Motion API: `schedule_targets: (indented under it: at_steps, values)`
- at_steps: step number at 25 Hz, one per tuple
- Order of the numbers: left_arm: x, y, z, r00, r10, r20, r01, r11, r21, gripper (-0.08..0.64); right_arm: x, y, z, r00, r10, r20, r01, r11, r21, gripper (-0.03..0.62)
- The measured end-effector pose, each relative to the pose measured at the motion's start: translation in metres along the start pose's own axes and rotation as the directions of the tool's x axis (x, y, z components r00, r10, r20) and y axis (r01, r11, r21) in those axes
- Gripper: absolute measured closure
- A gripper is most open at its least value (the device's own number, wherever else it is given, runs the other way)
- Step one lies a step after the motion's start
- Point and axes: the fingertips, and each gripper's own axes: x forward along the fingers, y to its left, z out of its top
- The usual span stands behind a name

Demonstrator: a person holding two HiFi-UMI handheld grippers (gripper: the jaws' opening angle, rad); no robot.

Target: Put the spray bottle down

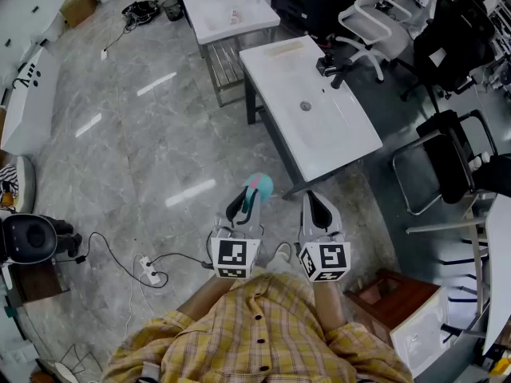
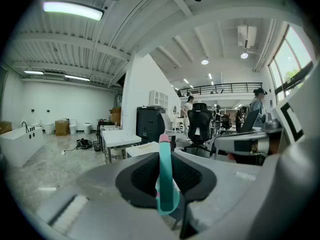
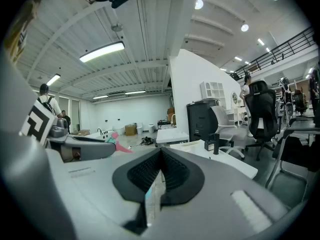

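A teal spray bottle (image 1: pixel 259 185) with a pink nozzle sticks out of my left gripper (image 1: pixel 243 207), held over the grey marble floor at waist height. In the left gripper view the bottle's narrow teal body (image 2: pixel 165 176) stands upright between the black pads, which press on it from both sides. My right gripper (image 1: pixel 319 206) is beside it on the right, level with it. Its jaws (image 3: pixel 161 151) meet at the tips with nothing between them. The right gripper view shows the bottle's pink and teal tip (image 3: pixel 118 144) at the left.
A long white table (image 1: pixel 311 114) stands just ahead to the right, with a small black object (image 1: pixel 329 65) at its far end. Another white table (image 1: pixel 227 8) stands further back. Office chairs (image 1: pixel 447 158) are on the right. Cables and a power strip (image 1: pixel 148 272) lie on the floor at left.
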Motion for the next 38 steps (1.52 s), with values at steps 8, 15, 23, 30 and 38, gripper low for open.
schedule_targets:
  at_steps: [8,15,23,30,38]
  values:
    - [0.0,0.035,0.006,0.999,-0.044,0.007,0.044,0.999,0.016,0.491,0.021,0.028,0.013,0.999,0.013,0.044,-0.016,0.998,0.056,0.592]
    - [0.005,0.063,0.01,0.996,-0.084,0.041,0.083,0.996,0.007,0.491,0.045,0.044,0.018,0.998,-0.027,0.059,0.025,0.999,0.029,0.592]
    - [0.043,0.097,0.007,0.995,-0.096,0.04,0.096,0.995,-0.013,0.491,0.103,0.048,0.017,0.999,-0.01,0.033,0.011,1.0,-0.002,0.592]
    - [0.127,0.13,0.022,0.991,-0.13,0.043,0.128,0.991,0.035,0.491,0.194,0.012,0.023,0.998,-0.027,0.057,0.025,0.999,0.032,0.592]
    - [0.246,0.161,0.053,0.984,-0.179,0.009,0.178,0.983,0.045,0.491,0.29,-0.05,0.056,0.996,-0.079,0.05,0.076,0.996,0.051,0.592]
